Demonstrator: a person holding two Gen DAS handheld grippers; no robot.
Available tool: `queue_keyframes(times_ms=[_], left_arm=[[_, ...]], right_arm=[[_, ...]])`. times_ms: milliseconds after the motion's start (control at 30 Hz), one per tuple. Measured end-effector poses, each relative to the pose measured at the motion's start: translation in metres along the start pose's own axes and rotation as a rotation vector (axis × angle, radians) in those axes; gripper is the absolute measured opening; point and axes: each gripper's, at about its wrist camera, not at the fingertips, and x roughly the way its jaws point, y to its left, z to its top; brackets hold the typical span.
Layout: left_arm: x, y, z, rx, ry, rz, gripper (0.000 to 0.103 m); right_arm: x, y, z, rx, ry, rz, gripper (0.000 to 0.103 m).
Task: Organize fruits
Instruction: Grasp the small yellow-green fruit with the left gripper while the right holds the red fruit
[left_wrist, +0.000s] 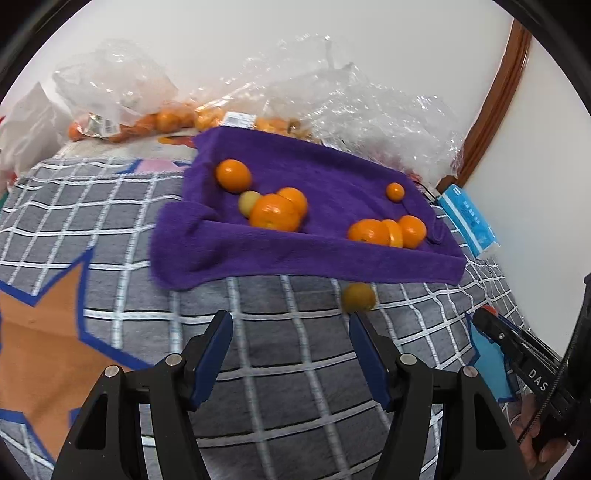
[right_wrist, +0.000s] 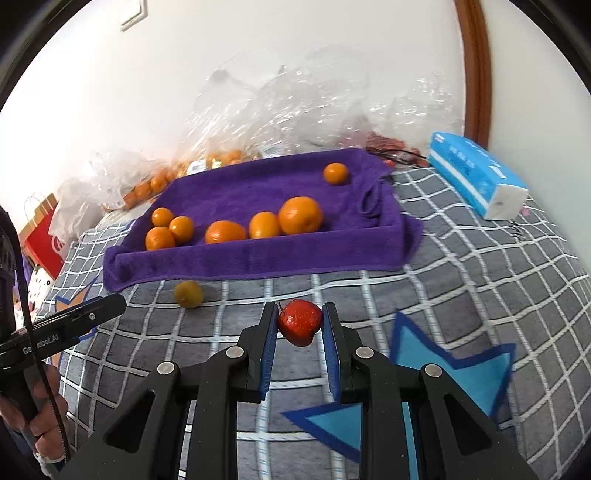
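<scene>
A purple towel (left_wrist: 295, 243) (right_wrist: 258, 184) lies on the checked bedspread with several oranges on it, one large (left_wrist: 275, 212) (right_wrist: 300, 215) and one small at the far side (left_wrist: 395, 191) (right_wrist: 335, 173). A yellowish fruit (left_wrist: 357, 297) (right_wrist: 188, 293) lies on the bedspread just off the towel's near edge, blurred. My left gripper (left_wrist: 290, 325) is open and empty, the yellowish fruit just beyond its right fingertip. My right gripper (right_wrist: 300, 314) is shut on a small red fruit (right_wrist: 299, 321) above the bedspread.
Clear plastic bags (left_wrist: 332, 92) (right_wrist: 295, 99) with more oranges lie behind the towel by the wall. A blue tissue pack (left_wrist: 469, 221) (right_wrist: 476, 173) lies to the right. A red paper bag (right_wrist: 44, 236) stands at the far left. A wooden frame (right_wrist: 476, 66) runs up the wall.
</scene>
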Motion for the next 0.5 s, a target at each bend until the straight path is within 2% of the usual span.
queue_keyframes(times_ms=[200, 267, 433, 500], left_arm=[[0.019, -0.022, 0.003, 0.013, 0.041, -0.056, 0.063], [0.024, -0.029, 0.003, 0.025, 0.042, -0.046, 0.062], [0.042, -0.041, 0.004, 0.03, 0.075, -0.038, 0.047], [0.044, -0.047, 0.004, 0.041, 0.063, -0.016, 0.044]], right_arm=[[-0.006, -0.018, -0.003, 0.005, -0.013, -0.019, 0.024], [-0.005, -0.022, -0.004, 0.008, -0.009, -0.025, 0.024], [-0.005, -0.032, -0.006, 0.014, -0.01, -0.04, 0.024], [-0.006, -0.036, -0.006, 0.019, -0.009, -0.041, 0.024]])
